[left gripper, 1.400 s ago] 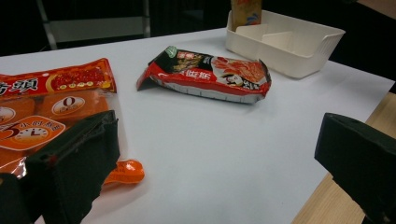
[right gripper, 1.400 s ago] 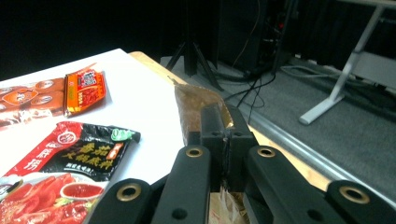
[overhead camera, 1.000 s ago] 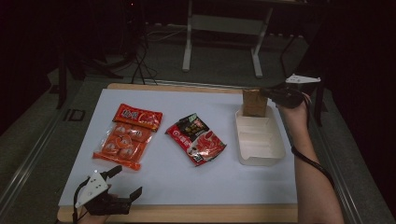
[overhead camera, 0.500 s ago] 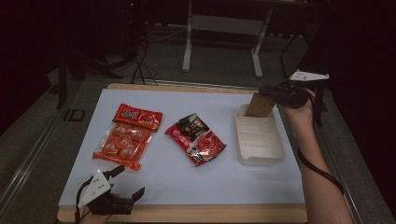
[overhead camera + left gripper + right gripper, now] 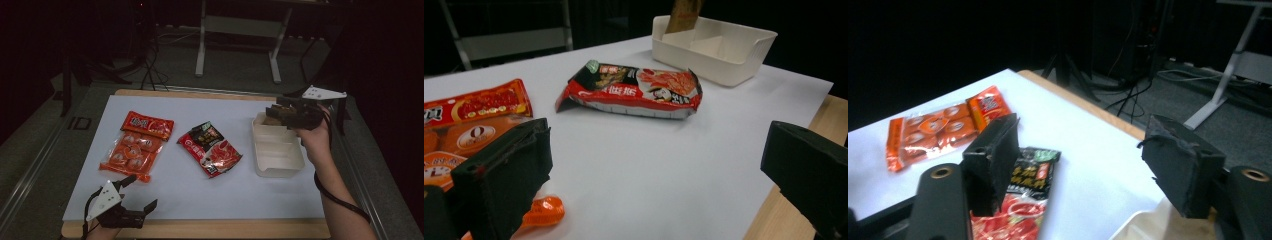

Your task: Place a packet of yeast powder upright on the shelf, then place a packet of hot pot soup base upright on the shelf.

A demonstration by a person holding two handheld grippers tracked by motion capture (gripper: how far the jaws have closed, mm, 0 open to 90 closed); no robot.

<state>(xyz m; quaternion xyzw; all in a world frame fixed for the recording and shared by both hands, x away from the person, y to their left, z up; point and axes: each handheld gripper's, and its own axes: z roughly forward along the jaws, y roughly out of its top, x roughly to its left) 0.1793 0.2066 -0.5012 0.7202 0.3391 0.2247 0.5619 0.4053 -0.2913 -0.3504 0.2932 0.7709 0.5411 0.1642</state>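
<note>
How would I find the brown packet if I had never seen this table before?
Start at the white sheet covering the table, then go to the cream plastic bin with dividers on its right side. The flat brown packet stands upright in the bin's far compartment. It is the one plain brown thing; the two other packets lie flat on the sheet, red and orange.
</note>
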